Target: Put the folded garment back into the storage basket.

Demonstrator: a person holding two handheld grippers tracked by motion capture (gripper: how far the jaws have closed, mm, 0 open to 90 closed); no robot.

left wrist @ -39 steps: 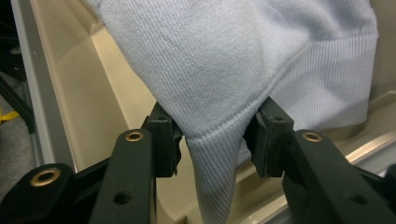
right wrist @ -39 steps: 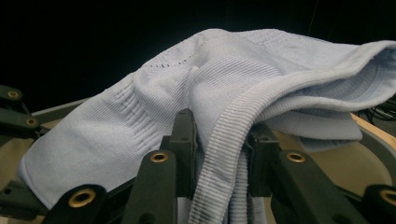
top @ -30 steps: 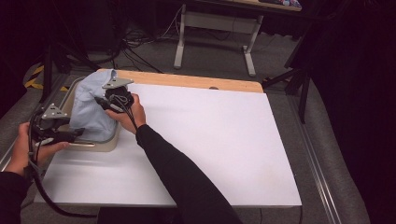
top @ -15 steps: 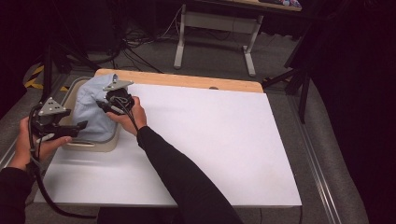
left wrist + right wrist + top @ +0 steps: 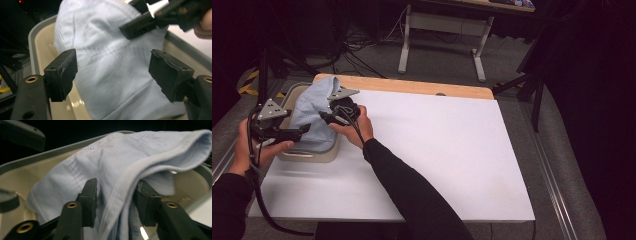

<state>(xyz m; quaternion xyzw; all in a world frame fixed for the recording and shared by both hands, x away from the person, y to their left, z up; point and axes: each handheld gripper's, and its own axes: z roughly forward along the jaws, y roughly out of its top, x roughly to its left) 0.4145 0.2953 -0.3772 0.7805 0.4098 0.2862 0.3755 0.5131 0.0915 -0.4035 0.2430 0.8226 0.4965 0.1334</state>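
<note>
Left gripper: the left gripper [image 5: 297, 132], at the table's [image 5: 437, 150] near left edge, has just been widening its jaws; they stand wide with the cloth between them, unpinched, and it has drawn back from the tub since a second ago.
Right gripper: the right gripper [image 5: 116, 202] has just been loosening too; the ribbed hem hangs between its half-open jaws, apart from the pads.
Meaning: likely a release, the cloth left in the tub.
Cloth: the pale blue cloth [image 5: 314, 112] is soft knit, ribbed at its hem, rumpled, draped over the tub's far rim.
Tub: the beige tub [image 5: 319, 155] is smooth plastic, round-cornered, at the far left corner.
</note>
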